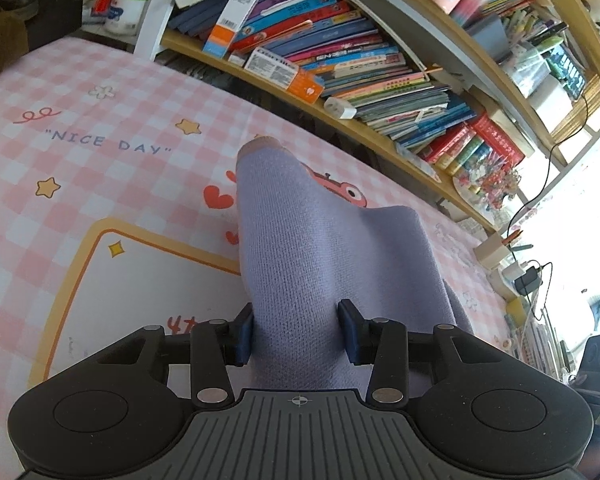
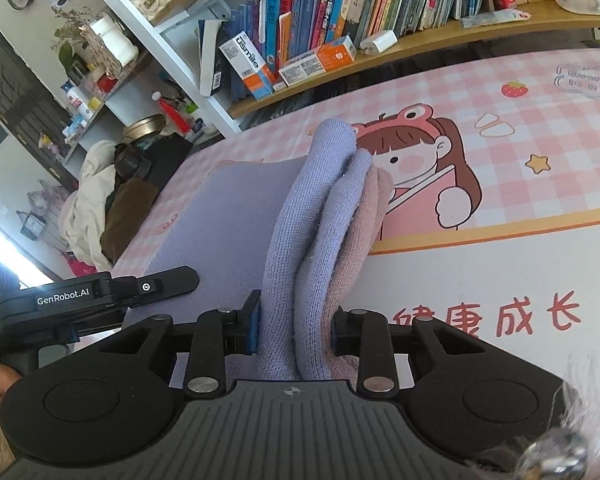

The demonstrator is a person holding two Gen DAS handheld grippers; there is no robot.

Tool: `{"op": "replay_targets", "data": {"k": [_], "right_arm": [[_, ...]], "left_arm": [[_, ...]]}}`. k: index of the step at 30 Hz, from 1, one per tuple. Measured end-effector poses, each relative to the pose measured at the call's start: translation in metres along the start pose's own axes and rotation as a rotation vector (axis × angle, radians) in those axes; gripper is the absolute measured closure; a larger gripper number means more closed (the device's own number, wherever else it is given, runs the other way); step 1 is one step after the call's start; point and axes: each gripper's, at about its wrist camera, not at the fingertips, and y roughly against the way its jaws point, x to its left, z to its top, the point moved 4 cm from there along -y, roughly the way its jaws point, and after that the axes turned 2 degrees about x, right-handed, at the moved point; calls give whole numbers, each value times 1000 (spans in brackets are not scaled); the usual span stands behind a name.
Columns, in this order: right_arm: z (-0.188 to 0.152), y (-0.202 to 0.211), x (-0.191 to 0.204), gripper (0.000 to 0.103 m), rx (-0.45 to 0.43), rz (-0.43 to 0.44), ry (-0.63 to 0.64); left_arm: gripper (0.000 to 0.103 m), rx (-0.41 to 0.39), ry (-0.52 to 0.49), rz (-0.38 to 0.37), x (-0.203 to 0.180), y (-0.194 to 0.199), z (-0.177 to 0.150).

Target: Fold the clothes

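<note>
Now two grippers, left (image 1: 296,330) and right (image 2: 294,328), each pinch one lilac garment (image 1: 320,248).

Bright daylight fills both views. Right of the bookshelf (image 1: 380,80) the left view burns out to white glare. Shelf lines bow strongly toward the edges; shadows are soft, focus mostly sharp.
</note>
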Motion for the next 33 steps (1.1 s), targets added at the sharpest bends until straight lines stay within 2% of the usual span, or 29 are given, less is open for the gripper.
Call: {"op": "replay_targets", "data": {"k": [4,18,33], "right_arm": [[1,7,-2,75,-18,10,2],[-1,20,-8,75,-60,-21,-45],[7,-3,27,75,-110,-85,-79]], "left_arm": [[62,-14,-14,-4,-8,3,0],[62,23,-65,-42,-17,-5,6],[62,60,-106,-112,17,-9,41]]}}
